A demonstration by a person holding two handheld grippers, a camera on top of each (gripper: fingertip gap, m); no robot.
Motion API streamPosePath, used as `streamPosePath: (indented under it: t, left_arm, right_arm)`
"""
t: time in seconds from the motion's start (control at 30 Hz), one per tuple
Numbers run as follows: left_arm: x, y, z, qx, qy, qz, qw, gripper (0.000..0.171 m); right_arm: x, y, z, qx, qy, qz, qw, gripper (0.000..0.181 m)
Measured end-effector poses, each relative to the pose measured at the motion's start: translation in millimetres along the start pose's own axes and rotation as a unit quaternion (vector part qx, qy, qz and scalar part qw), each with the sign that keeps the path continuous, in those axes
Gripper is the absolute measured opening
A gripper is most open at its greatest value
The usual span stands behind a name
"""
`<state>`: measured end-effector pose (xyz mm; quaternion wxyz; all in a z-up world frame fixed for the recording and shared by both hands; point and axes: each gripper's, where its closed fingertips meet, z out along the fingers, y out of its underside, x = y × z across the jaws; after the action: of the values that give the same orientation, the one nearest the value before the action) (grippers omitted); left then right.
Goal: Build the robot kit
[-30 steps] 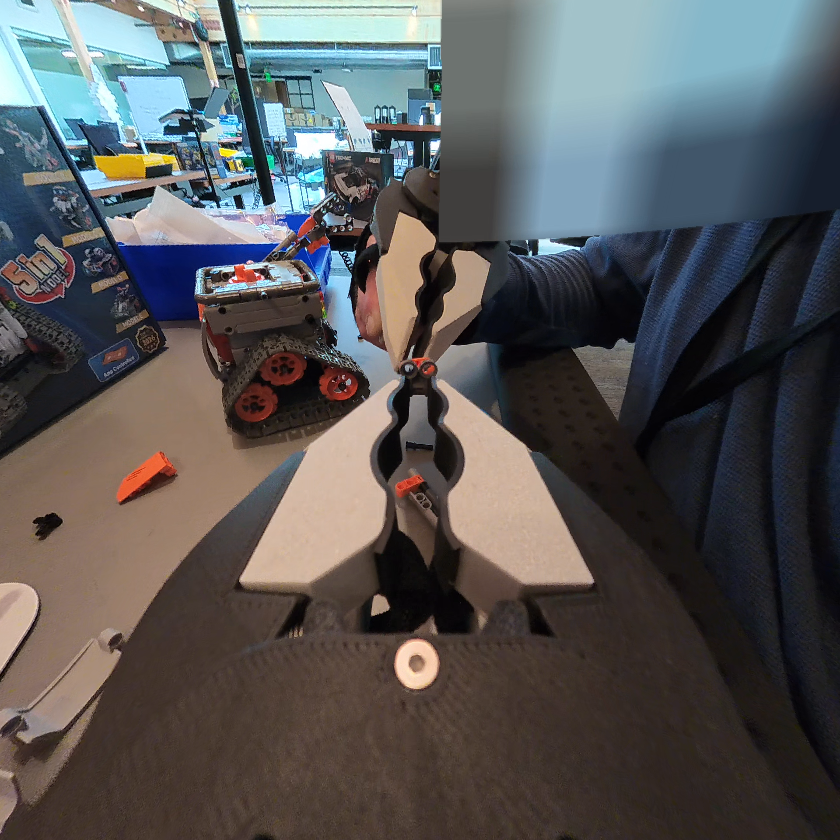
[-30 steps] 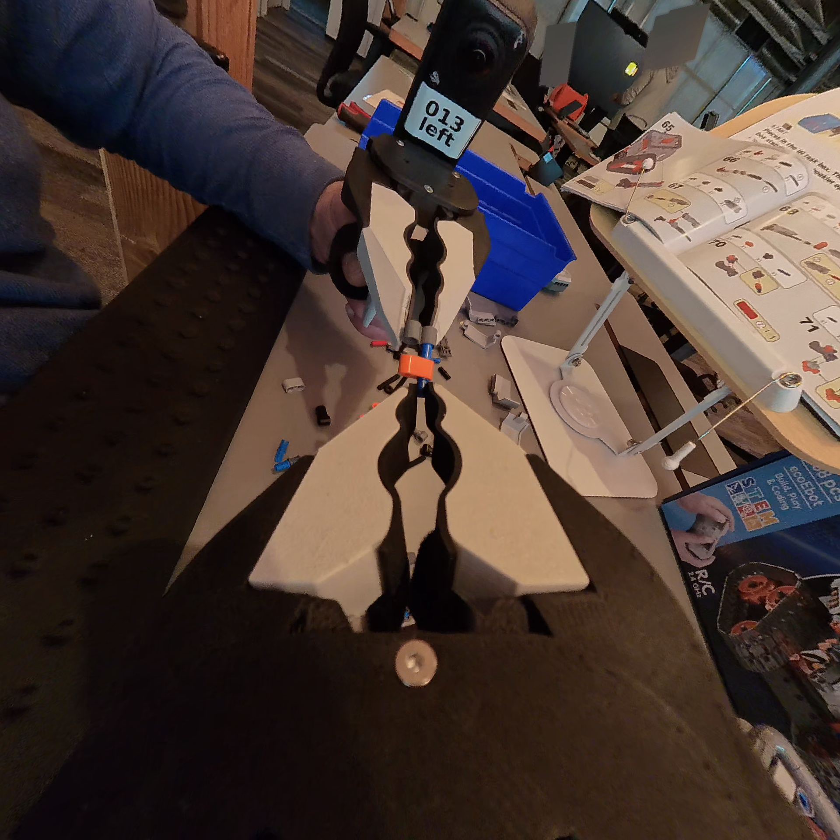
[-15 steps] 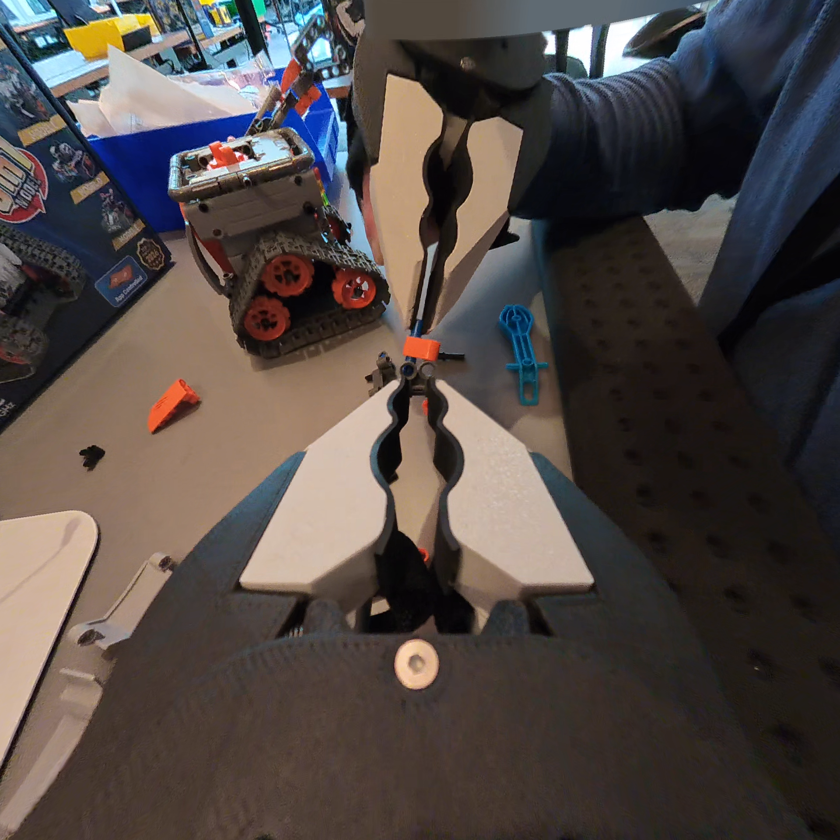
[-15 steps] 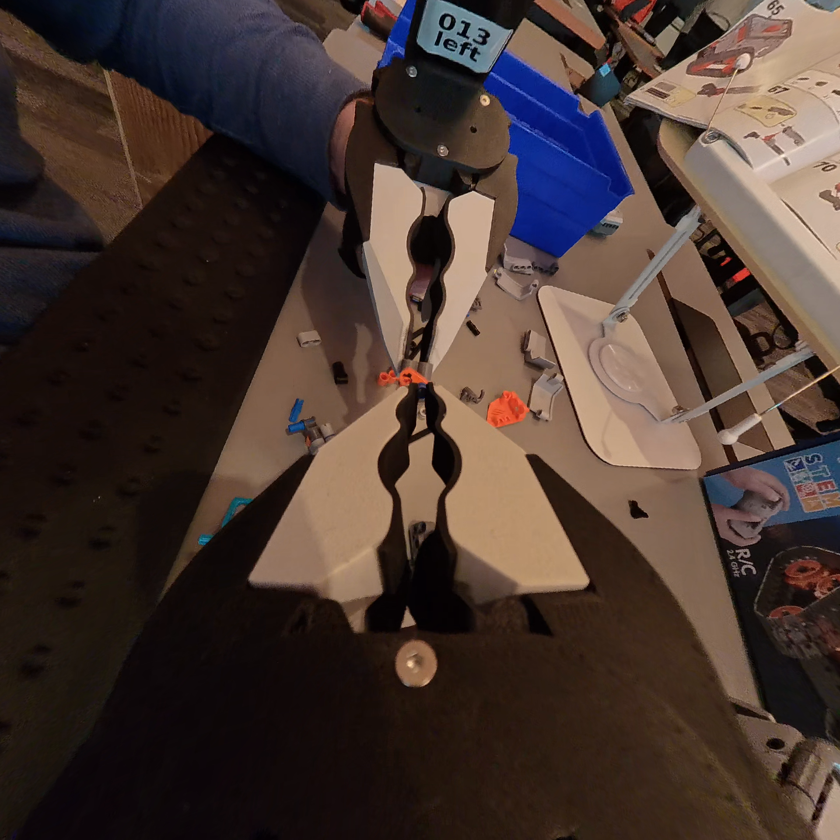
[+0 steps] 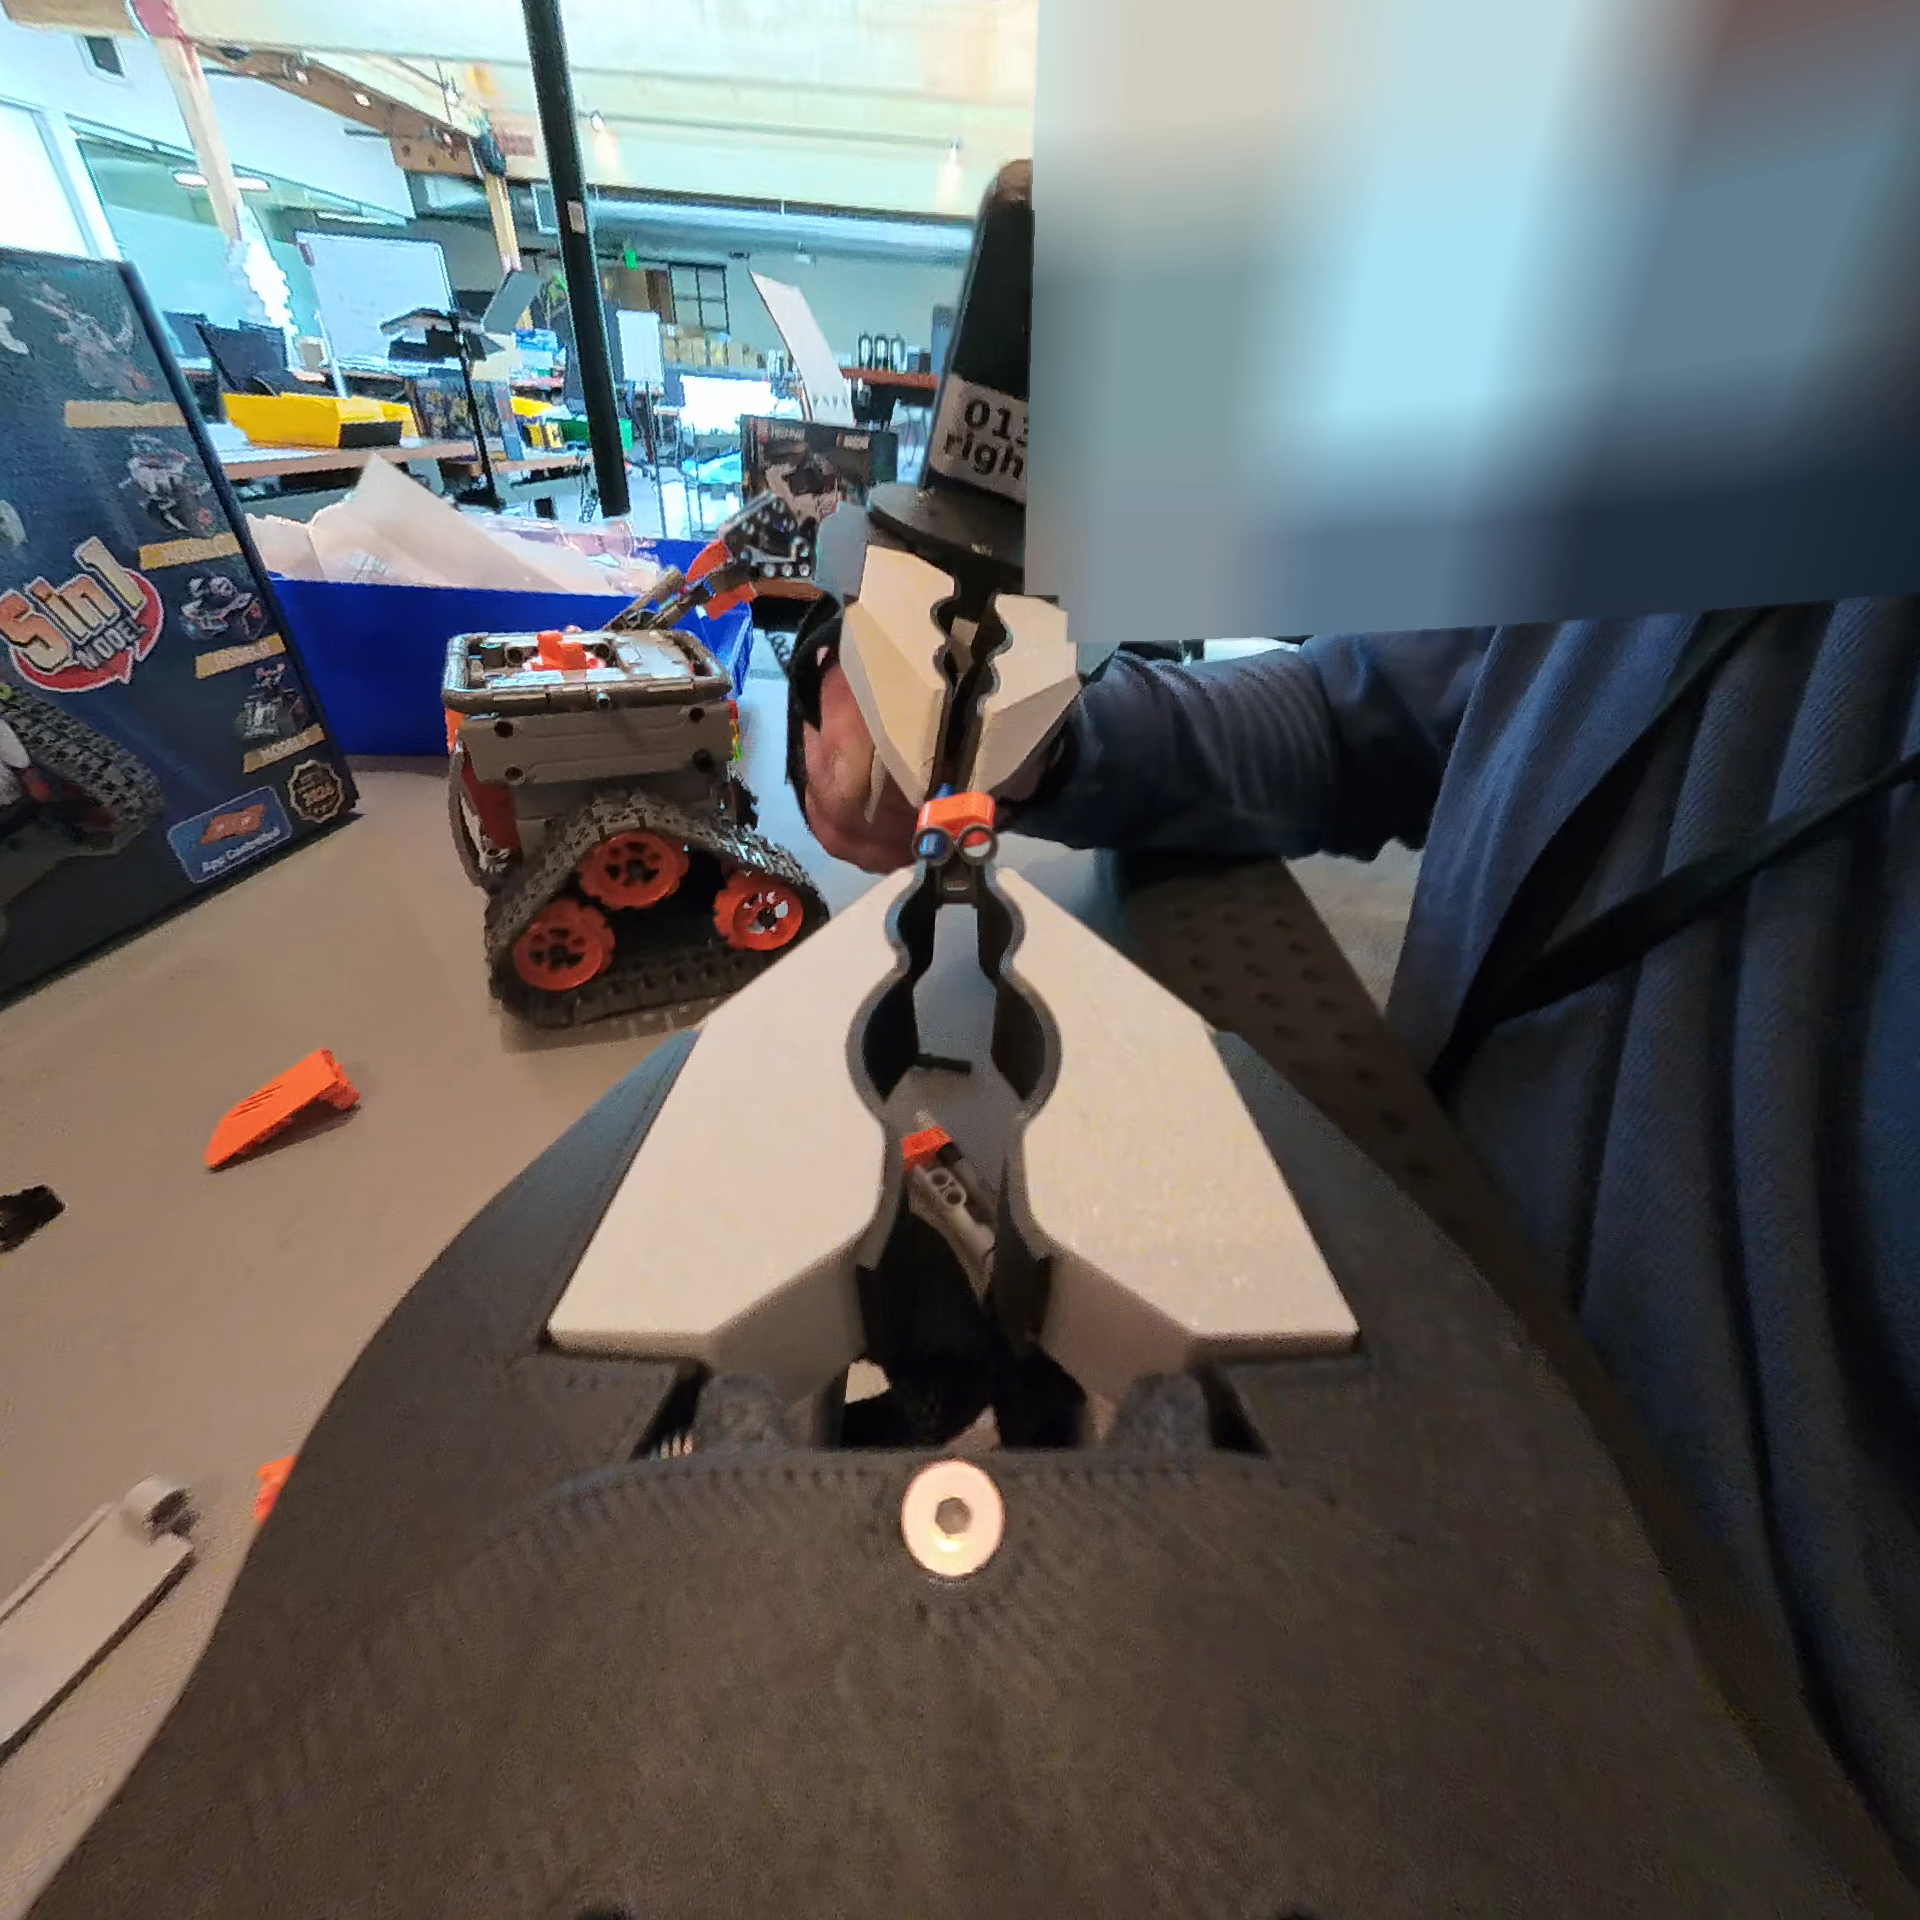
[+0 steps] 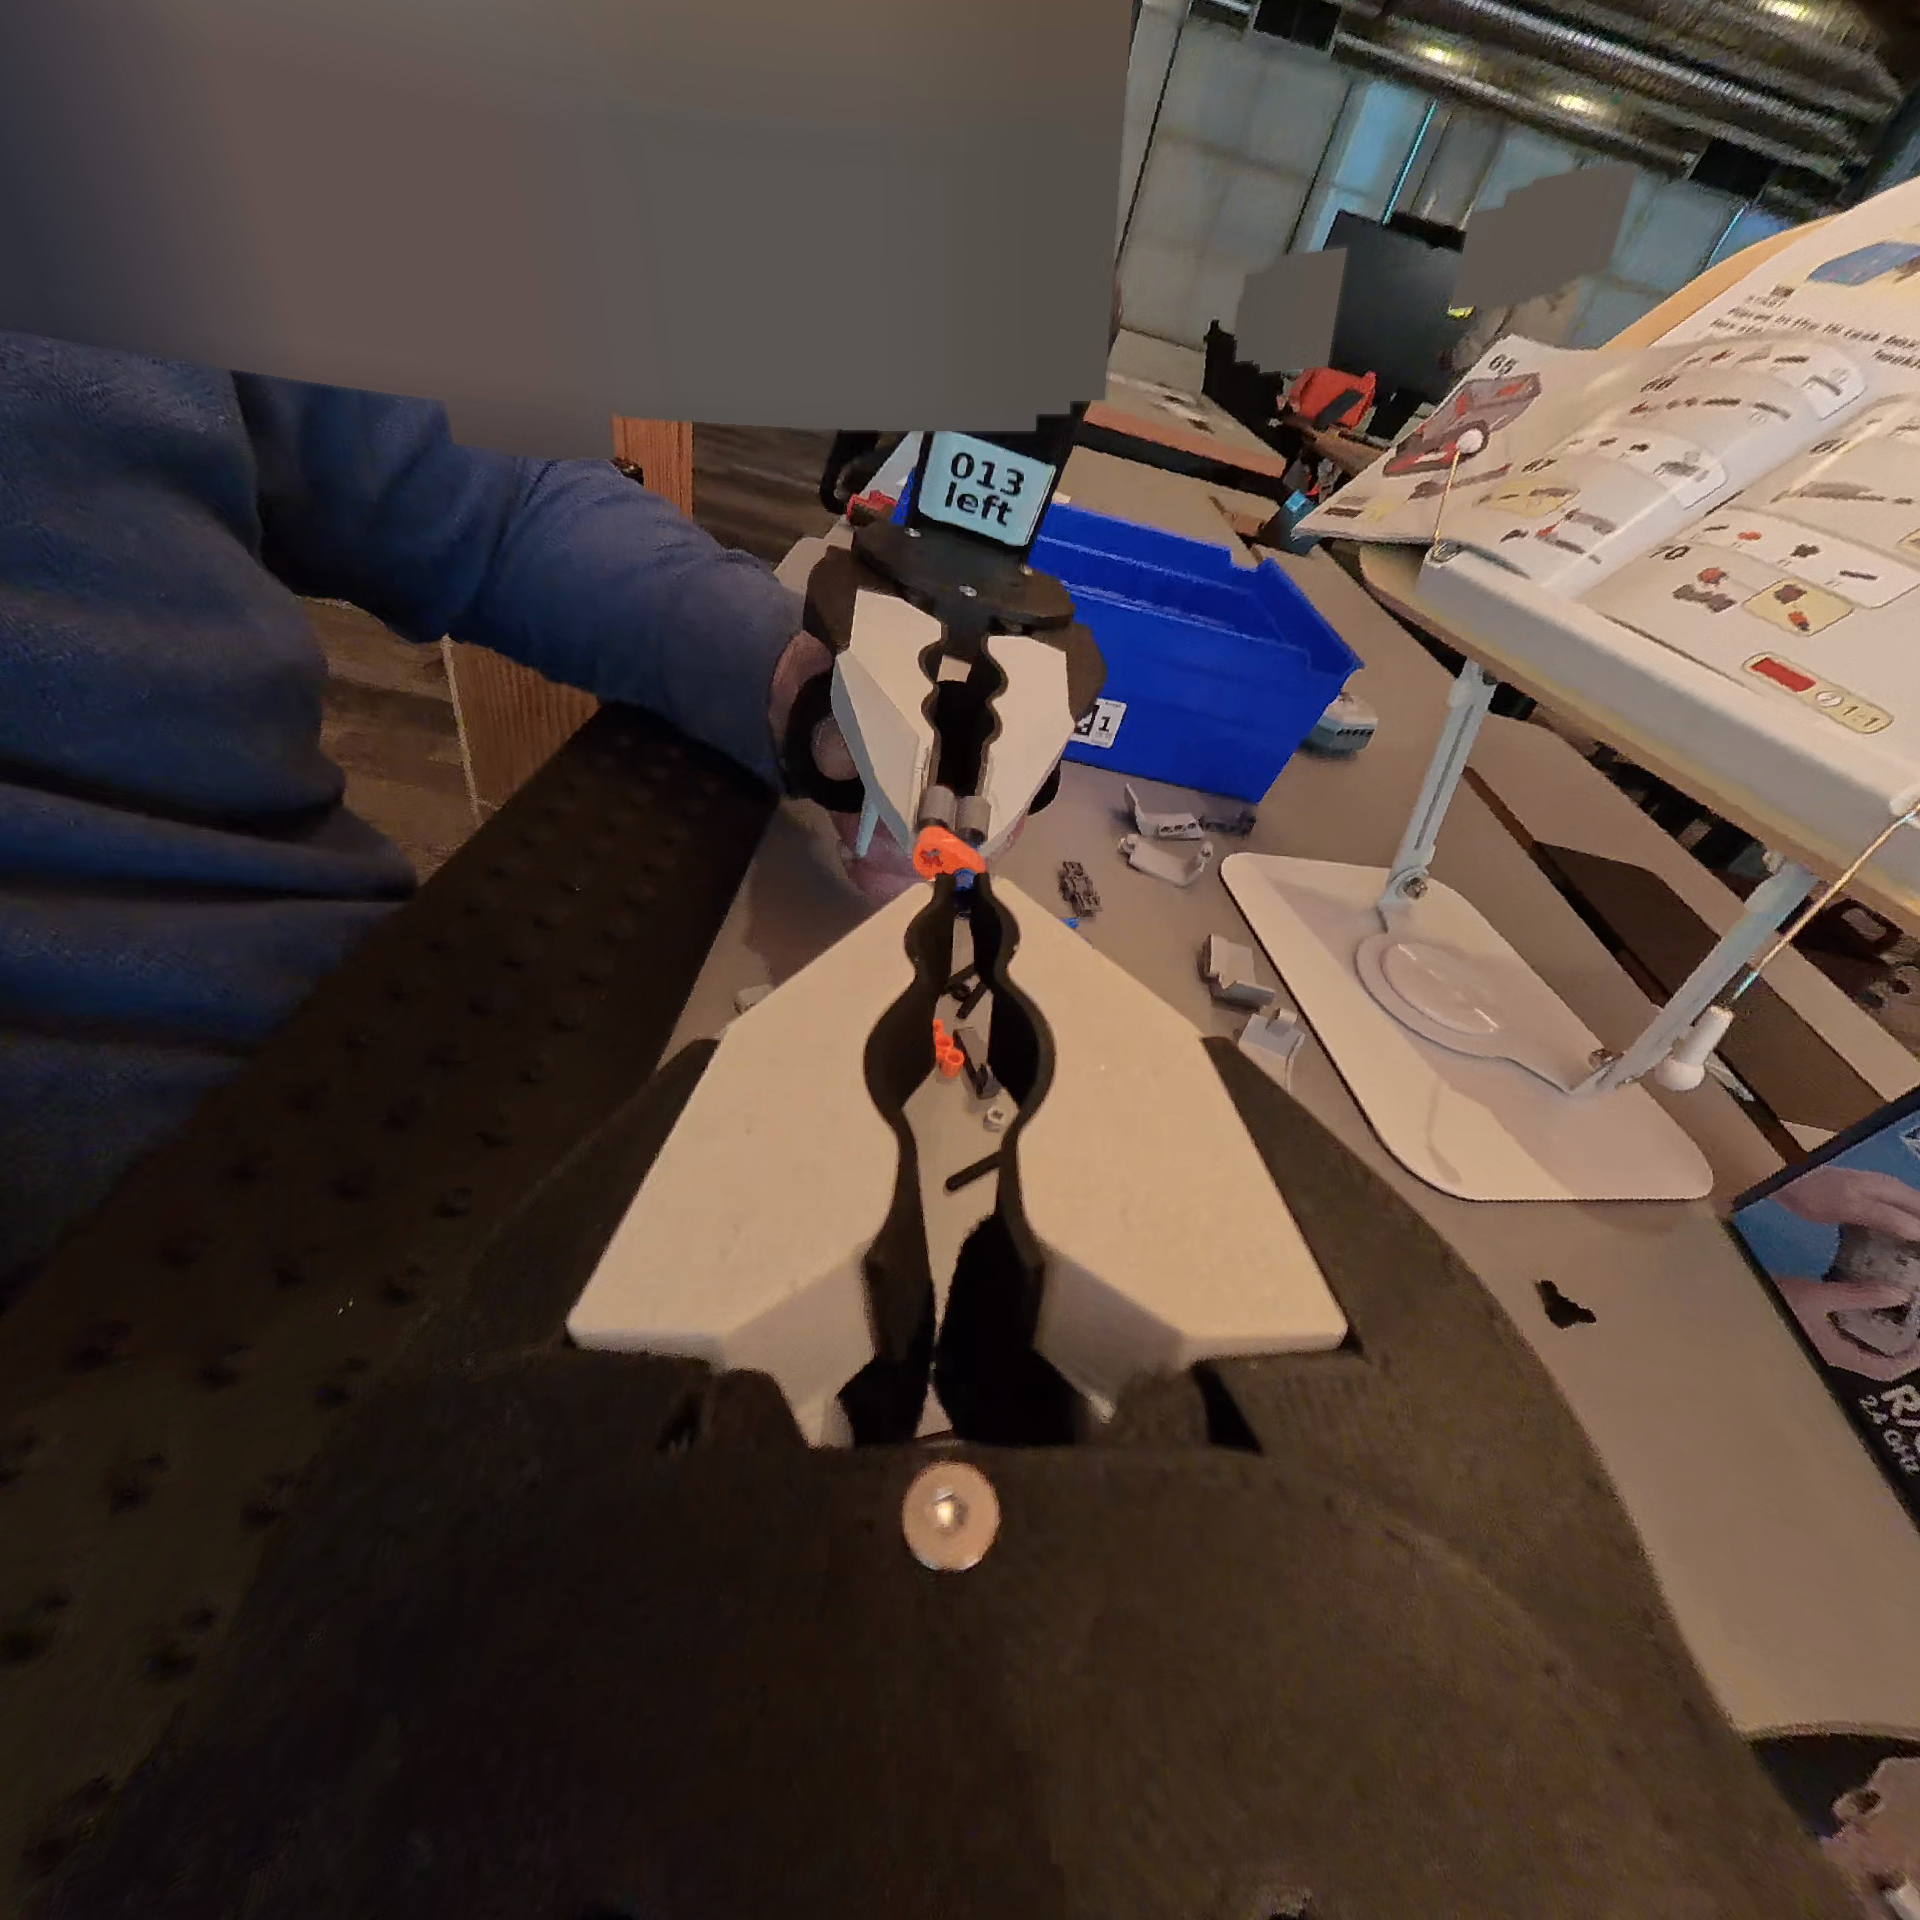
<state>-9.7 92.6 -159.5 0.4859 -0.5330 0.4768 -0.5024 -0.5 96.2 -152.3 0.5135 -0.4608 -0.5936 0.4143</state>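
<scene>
The left gripper [image 5: 954, 868] and right gripper [image 6: 951, 894] meet tip to tip above the surface [image 5: 312, 1226], near its edge by the person's sleeve [image 5: 1247, 748]. Both sets of fingers are clenched on one small assembly [image 5: 956, 826] of orange, grey and blue parts held between them. The tracked toy vehicle [image 5: 613, 831] stands just left, in front of the blue bin [image 5: 353, 665]. Loose pieces lie scattered beneath, with a book stand [image 6: 1455, 1039] toward the right edge.
</scene>
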Motion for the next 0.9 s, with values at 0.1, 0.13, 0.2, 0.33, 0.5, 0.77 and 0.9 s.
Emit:
streamPosePath:
  t: [0.1, 0.13, 0.2, 0.33, 0.5, 0.77, 0.9]
  left_arm:
    - [3, -9, 0, 0.033, 0.016, -0.027, 0.999, 0.006]
    - [4, -12, 0, 0.043, 0.022, -0.034, 0.998, 0.006]
    - [6, -20, -1, 0.071, 0.037, -0.061, 0.995, 0.006]
    - [6, -28, 0, 0.100, 0.047, -0.092, 0.990, 0.006]
    - [8, -32, 2, 0.118, 0.063, -0.108, 0.985, 0.005]
    - [7, -36, 2, 0.133, 0.073, -0.128, 0.980, 0.006]
    - [8, -36, 1, 0.133, 0.076, -0.133, 0.979, 0.006]
  right_arm:
    - [0, -8, -2, 0.014, 0.008, -0.011, 1.000, 0.000]
    - [0, -11, -2, 0.018, 0.012, -0.016, 1.000, 0.000]
    - [0, -19, -5, 0.030, 0.020, -0.021, 0.999, 0.000]
    - [-1, -24, -4, 0.034, 0.030, -0.033, 0.998, 0.000]
    - [2, -29, -7, 0.045, 0.045, -0.036, 0.997, 0.000]
    - [3, -31, -6, 0.039, 0.067, -0.061, 0.995, 0.000]
    - [3, -31, -5, 0.032, 0.079, -0.085, 0.993, 0.001]
